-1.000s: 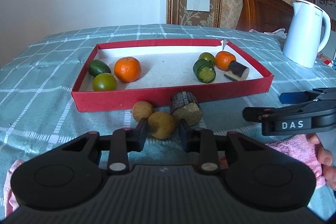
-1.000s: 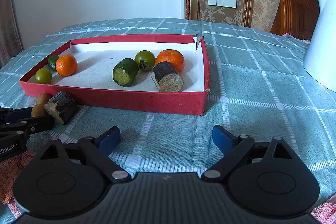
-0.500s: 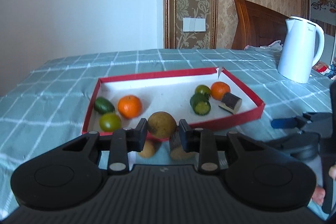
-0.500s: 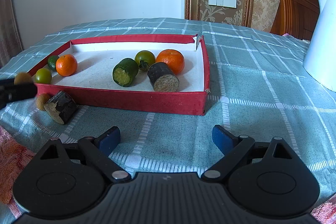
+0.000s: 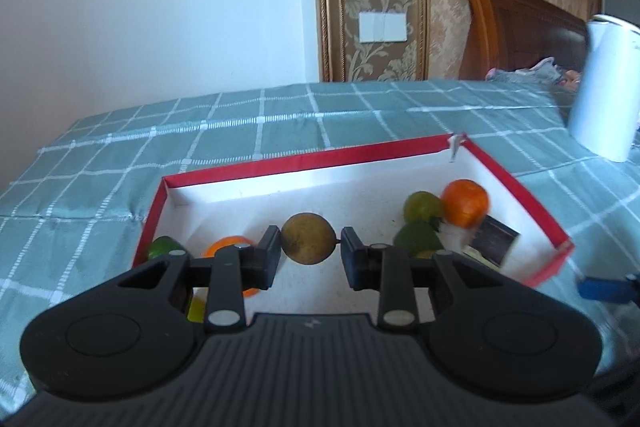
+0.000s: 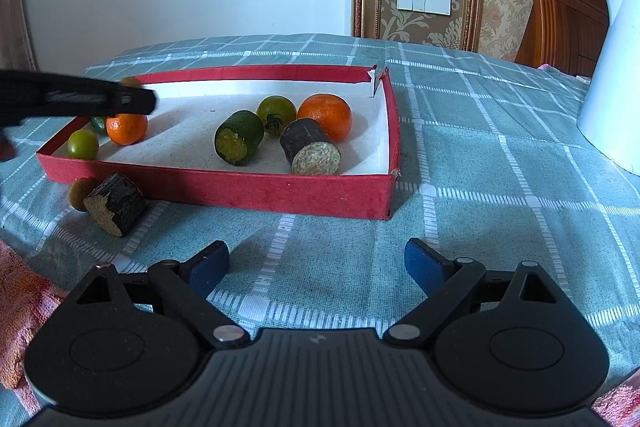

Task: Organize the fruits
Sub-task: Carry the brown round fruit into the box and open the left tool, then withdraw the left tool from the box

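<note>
I see my left gripper clamped on a round, matte brown longan, held above the left part of the red cardboard tray; my right gripper hangs low over the checked tablecloth, blue pads spread wide and holding nothing; inside the white-lined tray lie two glossy tangerines, green fruits, a green cut cylinder and a bark-skinned sugarcane piece; another sugarcane piece and a second longan rest outside, against its front wall.
</note>
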`<state>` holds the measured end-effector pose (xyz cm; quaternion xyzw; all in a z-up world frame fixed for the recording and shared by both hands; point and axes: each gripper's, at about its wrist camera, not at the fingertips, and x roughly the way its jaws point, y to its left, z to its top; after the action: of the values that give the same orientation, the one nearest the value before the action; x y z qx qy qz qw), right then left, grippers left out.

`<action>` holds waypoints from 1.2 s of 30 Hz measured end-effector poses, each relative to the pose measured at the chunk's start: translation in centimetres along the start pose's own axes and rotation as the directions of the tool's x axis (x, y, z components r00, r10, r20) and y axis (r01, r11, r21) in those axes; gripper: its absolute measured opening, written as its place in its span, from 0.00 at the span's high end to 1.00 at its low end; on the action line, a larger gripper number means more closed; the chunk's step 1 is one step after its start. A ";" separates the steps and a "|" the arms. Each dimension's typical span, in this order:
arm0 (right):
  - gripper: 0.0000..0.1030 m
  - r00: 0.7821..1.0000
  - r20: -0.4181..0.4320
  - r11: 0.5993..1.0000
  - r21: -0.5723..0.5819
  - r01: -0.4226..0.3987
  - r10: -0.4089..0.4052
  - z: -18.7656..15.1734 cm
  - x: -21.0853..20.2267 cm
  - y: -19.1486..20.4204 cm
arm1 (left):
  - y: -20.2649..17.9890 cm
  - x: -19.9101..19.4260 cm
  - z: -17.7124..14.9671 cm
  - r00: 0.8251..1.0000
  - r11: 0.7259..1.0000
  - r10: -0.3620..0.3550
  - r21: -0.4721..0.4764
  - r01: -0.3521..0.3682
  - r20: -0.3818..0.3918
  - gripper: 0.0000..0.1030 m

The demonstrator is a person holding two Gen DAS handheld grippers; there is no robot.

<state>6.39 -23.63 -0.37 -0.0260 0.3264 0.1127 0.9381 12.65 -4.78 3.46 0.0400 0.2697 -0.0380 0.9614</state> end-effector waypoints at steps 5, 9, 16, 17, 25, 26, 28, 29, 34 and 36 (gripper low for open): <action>0.07 1.000 0.000 1.000 0.000 0.000 0.000 0.0 0.0 0.0 | -0.1 2.4 0.3 0.999 1.000 0.023 0.013 -0.023 -0.027 0.72; 0.07 1.000 0.000 1.000 0.000 0.001 -0.001 0.0 0.0 0.0 | -0.1 3.6 0.2 0.998 0.999 0.031 0.018 -0.030 -0.049 0.72; 0.03 1.000 -0.006 1.000 0.003 0.008 -0.008 0.0 0.1 0.0 | -0.4 4.6 0.2 0.997 0.999 0.039 0.035 -0.037 -0.062 0.71; 0.03 1.000 -0.006 1.000 0.003 0.008 -0.008 0.0 0.1 0.0 | -0.4 4.6 0.2 0.997 0.999 0.039 0.036 -0.037 -0.061 0.71; 0.02 1.000 -0.007 1.000 0.003 0.007 -0.007 0.0 0.1 0.0 | 0.1 2.6 -0.1 0.999 0.999 0.034 0.013 -0.034 -0.034 0.54; 0.02 1.000 -0.007 1.000 0.003 0.007 -0.007 0.0 0.1 0.0 | 0.4 1.9 -0.2 0.999 0.999 0.034 0.005 -0.034 -0.024 0.53; 0.01 1.000 -0.007 1.000 0.003 0.007 -0.007 0.0 0.1 0.0 | 0.7 0.6 -0.4 1.000 1.000 0.031 0.001 -0.031 -0.001 0.51; 0.01 1.000 -0.007 1.000 0.003 0.007 -0.007 0.0 0.1 0.0 | 0.9 -0.2 -0.5 0.999 0.999 0.035 -0.005 -0.035 0.011 0.46; 0.01 1.000 -0.007 1.000 0.003 0.007 -0.007 0.0 0.1 0.0 | 2.0 -4.0 -1.3 0.995 0.998 0.062 -0.021 -0.061 0.081 0.36; 0.01 1.000 -0.007 1.000 0.003 0.007 -0.007 0.0 0.1 0.0 | 2.4 -5.0 -1.8 0.994 0.998 0.067 -0.025 -0.065 0.089 0.36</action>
<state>6.46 -23.57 -0.49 -0.0262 0.3297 0.1087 0.9374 7.73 -1.93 4.67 0.0367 0.2252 -0.0050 0.9736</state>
